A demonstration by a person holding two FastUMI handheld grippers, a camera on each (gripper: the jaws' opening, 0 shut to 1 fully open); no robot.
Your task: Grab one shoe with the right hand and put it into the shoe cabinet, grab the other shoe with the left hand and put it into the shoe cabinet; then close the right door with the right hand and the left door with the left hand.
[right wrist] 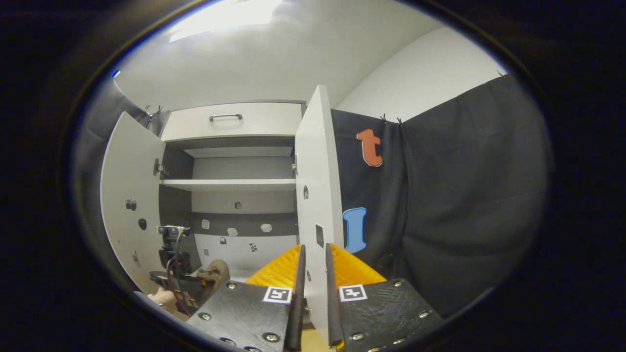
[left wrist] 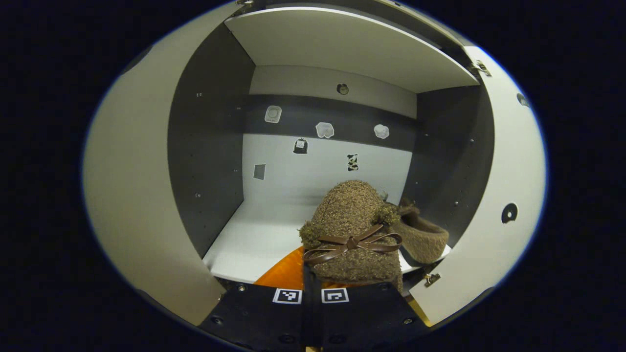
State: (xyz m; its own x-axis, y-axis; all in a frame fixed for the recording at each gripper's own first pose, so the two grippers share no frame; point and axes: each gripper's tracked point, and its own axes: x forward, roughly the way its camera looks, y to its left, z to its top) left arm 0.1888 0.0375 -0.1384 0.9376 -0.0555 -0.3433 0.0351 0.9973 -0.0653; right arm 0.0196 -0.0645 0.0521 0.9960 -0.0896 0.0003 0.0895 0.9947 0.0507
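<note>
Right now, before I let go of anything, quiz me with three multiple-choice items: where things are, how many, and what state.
1. The free shoe lies: A on the upper shelf; B on the cabinet floor, right side; C outside the cabinet.
2. Shoes in the left gripper view: A one; B two; C three.
3. The right door is: A closed; B open, its edge between the right gripper's jaws; C missing.
Answers: 1 B, it rests near the right wall. 2 B, the bowed shoe in the left gripper plus the free one. 3 B, it stands wide open, edge in the jaws.
</note>
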